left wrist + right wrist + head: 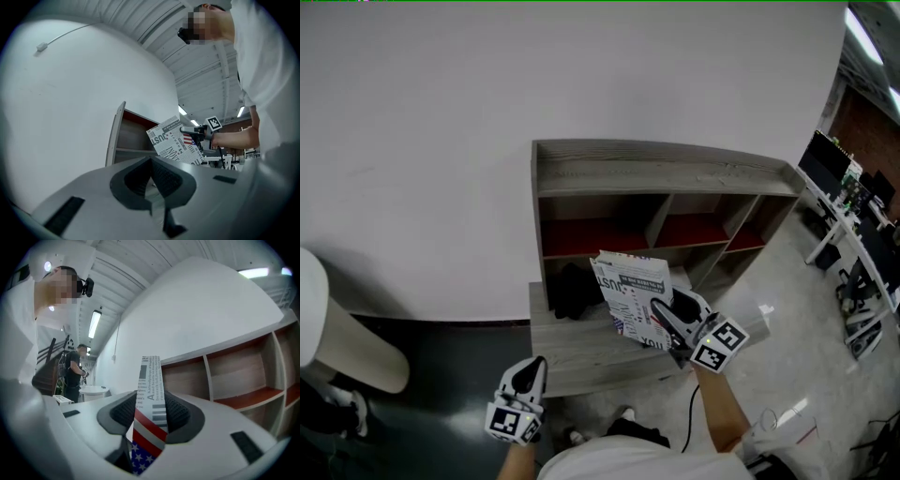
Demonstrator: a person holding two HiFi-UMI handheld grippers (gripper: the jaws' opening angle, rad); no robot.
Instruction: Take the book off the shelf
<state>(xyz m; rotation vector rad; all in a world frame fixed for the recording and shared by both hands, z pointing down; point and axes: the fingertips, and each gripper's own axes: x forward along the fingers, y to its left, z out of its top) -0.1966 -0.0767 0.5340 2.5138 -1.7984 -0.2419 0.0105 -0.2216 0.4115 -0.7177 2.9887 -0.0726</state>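
Observation:
The book [630, 298] has a newspaper-print cover with a flag patch. It hangs tilted in the air in front of the grey shelf [661, 178], clear of its compartments. My right gripper [673, 330] is shut on the book's lower right edge. In the right gripper view the book's narrow edge [150, 380] stands upright, pinched between both pads of the right gripper [151, 405]. My left gripper [527, 382] hangs low at the left, apart from the book, its jaws together on nothing. In the left gripper view, the book [174, 140] shows beyond the left gripper [152, 180].
A black object [572, 291] lies on the shelf's low front ledge [581, 352]. A white round piece of furniture [337, 328] stands at the left. Desks with monitors [853, 206] line the right side. Another person [75, 369] stands far off in the right gripper view.

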